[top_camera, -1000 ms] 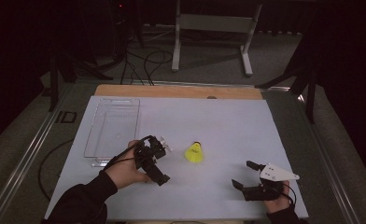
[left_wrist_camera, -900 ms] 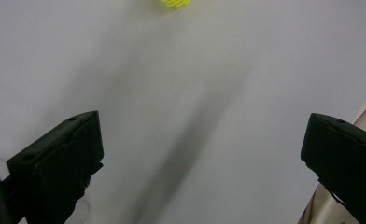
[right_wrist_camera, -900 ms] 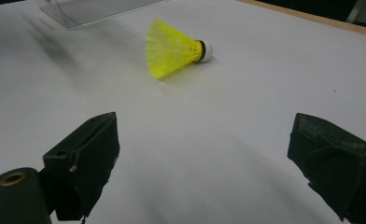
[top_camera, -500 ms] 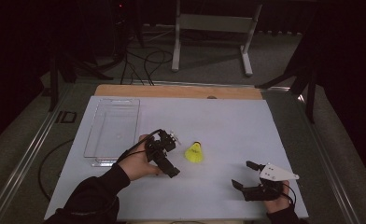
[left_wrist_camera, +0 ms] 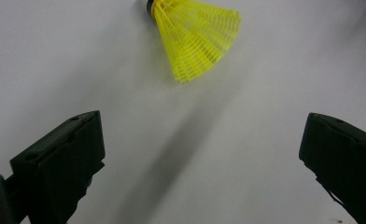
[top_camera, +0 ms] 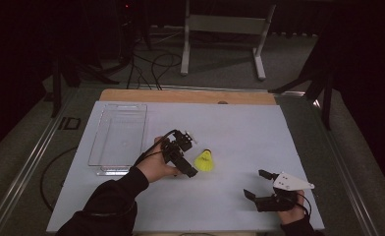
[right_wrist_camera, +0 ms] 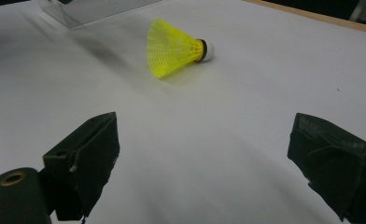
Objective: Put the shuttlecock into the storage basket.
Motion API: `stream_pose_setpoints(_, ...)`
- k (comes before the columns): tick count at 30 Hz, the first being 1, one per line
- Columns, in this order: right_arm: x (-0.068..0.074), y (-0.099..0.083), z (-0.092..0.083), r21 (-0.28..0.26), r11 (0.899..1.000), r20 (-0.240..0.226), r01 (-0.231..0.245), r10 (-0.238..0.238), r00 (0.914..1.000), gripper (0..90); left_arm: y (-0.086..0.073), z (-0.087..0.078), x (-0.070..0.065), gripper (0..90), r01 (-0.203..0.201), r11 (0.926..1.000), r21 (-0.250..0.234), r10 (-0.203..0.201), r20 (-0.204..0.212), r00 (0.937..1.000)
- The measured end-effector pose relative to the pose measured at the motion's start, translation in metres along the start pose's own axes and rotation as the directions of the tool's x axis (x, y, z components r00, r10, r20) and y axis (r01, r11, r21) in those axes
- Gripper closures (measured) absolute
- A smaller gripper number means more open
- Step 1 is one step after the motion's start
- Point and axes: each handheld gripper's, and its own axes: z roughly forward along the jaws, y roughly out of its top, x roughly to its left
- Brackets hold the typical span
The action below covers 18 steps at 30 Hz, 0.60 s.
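Observation:
A yellow shuttlecock (top_camera: 204,161) with a white cork lies on its side near the middle of the white table. My left gripper (top_camera: 191,155) hovers just left of it, open wide, its jaws pointing at it. In the left gripper view the shuttlecock (left_wrist_camera: 197,39) lies ahead of the open left gripper (left_wrist_camera: 200,121), apart from both jaws. My right gripper (top_camera: 255,183) rests open near the front right of the table. Its own view shows the shuttlecock (right_wrist_camera: 172,46) well ahead of the right gripper (right_wrist_camera: 204,119), with nothing between the jaws.
A clear plastic tray (top_camera: 118,132) lies empty at the left of the table, and its corner (right_wrist_camera: 92,9) shows in the right gripper view. The table's wooden far edge (top_camera: 188,96) runs along the back. Beyond it stand a metal frame (top_camera: 220,24) and cables on the floor.
My left gripper has moved right, from beside the tray to right up against the shuttlecock. The right gripper and the shuttlecock have stayed where they were.

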Motion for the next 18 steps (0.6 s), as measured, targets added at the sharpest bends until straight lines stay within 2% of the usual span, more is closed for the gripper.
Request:
stream_pose_setpoints(6,0.000,0.000,0.000,0.000,1.000,-0.005,0.001,-0.001,1.0000,9.2,0.008,0.008,0.004,1.9,0.013,0.9999,-0.003,-0.013,-0.015,0.9998)
stream_pose_setpoints(14,0.000,0.000,0.000,-0.001,1.000,-0.007,-0.001,0.001,1.0000,9.2,0.016,0.023,0.010,5.6,0.029,0.9996,0.004,-0.029,-0.010,0.9995)
stream_pose_setpoints(17,0.000,0.000,0.000,0.000,1.000,-0.009,0.000,0.000,1.0000,9.2,0.019,0.029,0.010,10.2,0.038,0.9993,0.004,-0.038,-0.019,0.9991)
stream_pose_setpoints(18,0.000,0.000,0.000,0.000,1.000,-0.009,0.000,0.000,1.0000,9.2,0.020,0.030,0.011,15.3,0.034,0.9994,0.005,-0.034,-0.019,0.9992)
